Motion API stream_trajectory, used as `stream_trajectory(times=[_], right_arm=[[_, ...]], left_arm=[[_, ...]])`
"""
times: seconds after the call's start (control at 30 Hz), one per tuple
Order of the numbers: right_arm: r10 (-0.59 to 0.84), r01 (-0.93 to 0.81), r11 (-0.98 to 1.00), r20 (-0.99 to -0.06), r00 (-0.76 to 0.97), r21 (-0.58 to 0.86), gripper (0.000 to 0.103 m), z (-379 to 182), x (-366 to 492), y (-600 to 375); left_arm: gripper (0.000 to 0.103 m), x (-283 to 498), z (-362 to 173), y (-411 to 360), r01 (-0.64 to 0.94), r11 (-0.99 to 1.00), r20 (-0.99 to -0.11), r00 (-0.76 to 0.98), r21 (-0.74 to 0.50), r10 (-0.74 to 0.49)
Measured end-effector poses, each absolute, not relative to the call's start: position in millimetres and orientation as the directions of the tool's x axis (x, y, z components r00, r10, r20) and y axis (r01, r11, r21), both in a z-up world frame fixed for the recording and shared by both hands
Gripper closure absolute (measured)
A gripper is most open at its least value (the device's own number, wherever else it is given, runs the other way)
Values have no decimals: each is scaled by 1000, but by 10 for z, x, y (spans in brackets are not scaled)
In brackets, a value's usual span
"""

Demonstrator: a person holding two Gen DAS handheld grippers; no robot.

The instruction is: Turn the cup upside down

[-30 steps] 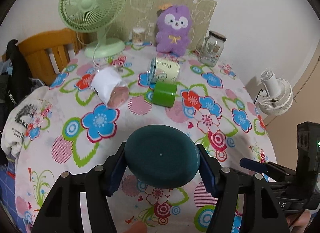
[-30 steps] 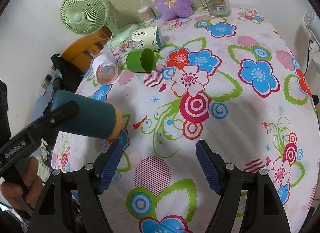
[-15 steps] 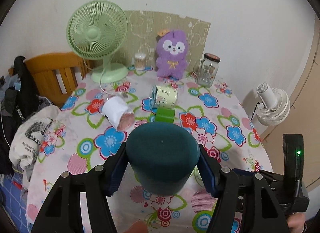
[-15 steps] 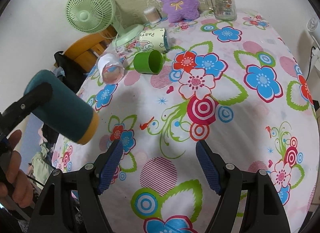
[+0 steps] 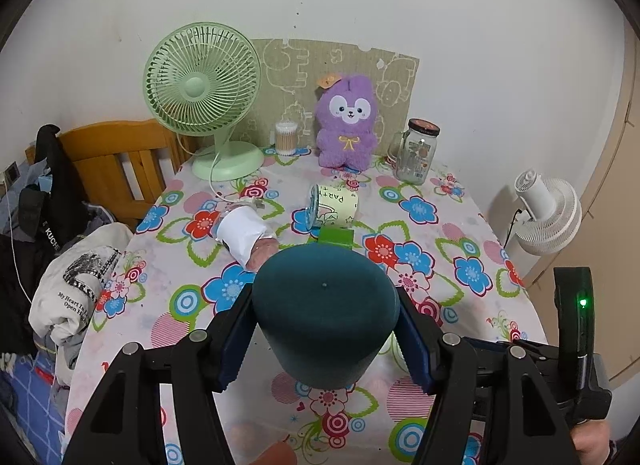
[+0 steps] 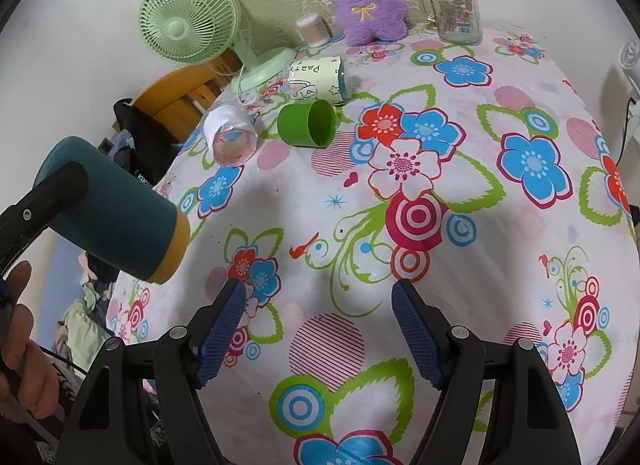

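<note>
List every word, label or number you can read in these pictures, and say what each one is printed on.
"PARTY": on the pale cup lying on its side.
"My Heart Is ... Open Hi...", cut off by a fold: on the white shirt.
"KUCH...", partly hidden: on the black garment.
Glass jar label: too small to read.
Teal cup: no text.

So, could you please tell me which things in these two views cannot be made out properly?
- Teal cup mouth: in the left wrist view only its closed base faces the camera; the right wrist view shows its yellow rim side-on.
- Green cup: left wrist view, mostly hidden behind the teal cup.
- Left hand-held gripper pad contact: covered by the cup body.
- Jar label: too small to read.
</note>
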State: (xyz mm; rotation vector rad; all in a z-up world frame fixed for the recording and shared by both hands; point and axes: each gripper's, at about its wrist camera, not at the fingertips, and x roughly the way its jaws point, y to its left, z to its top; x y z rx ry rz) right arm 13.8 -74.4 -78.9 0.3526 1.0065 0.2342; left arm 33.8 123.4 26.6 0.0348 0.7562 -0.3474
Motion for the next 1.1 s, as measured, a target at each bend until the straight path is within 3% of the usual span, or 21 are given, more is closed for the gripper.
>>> stream_trajectory(times=[0.6,0.73,1.1], right_arm=[[331,-29,929,-796,507,368,25,-836,126,-686],[330,-38,932,-798,505,362,25,-833,132,-656],[330,-35,932,-803,496,361,25,-860,164,-649]], left_arm=[[35,355,-102,1126,317,945,-738,617,-84,-272],[29,374,-115,1140,311,947,-739,617,-86,-270],[28,374,-118,1150,318,944,-742,611,-89,-276]])
